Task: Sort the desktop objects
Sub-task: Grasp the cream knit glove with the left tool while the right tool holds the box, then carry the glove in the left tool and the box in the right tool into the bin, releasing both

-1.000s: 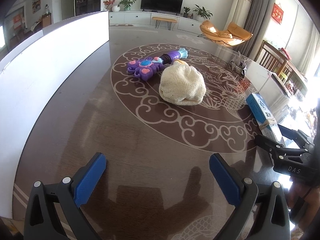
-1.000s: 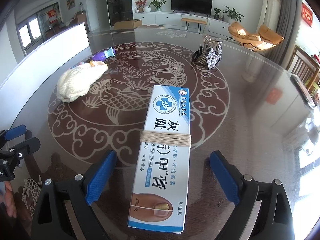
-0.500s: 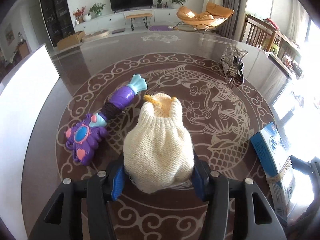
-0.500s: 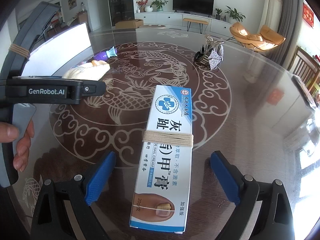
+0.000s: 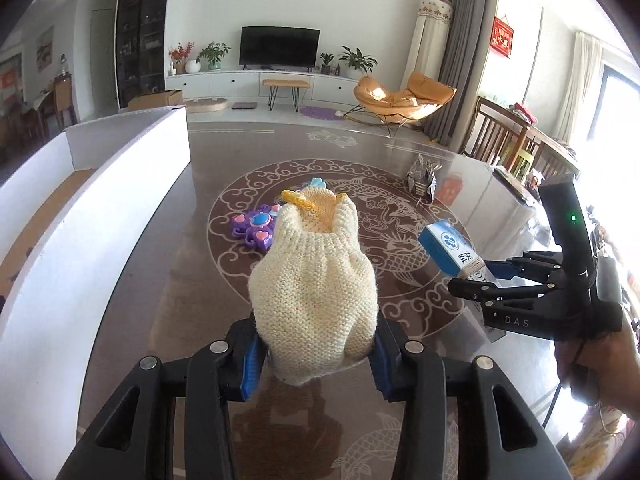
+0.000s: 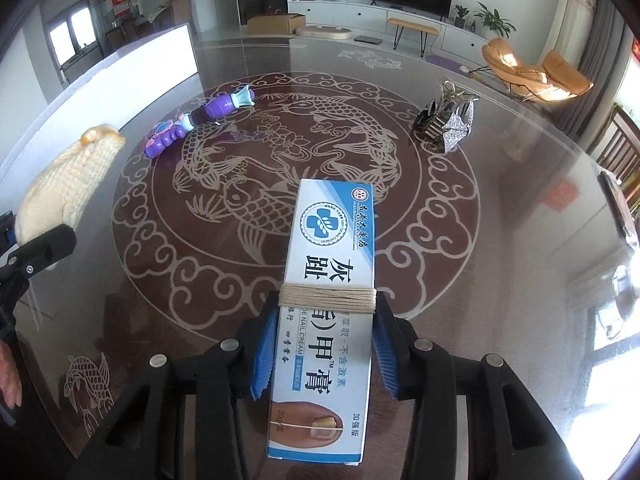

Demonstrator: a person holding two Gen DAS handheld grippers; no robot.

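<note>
Glass tabletop (image 6: 500,240) now carries only the purple toy (image 6: 200,118) and hair clip (image 6: 446,124): left tongs (image 5: 314,354), open a second ago, now clamp the knit pouch (image 5: 314,280) aloft, right tongs (image 6: 326,354) have closed on the cream box (image 6: 328,300), both ready for the white bin (image 5: 92,216).

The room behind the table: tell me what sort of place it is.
Most likely a home living room: a television on a low white cabinet, an orange lounge chair, and potted plants along the wall.
</note>
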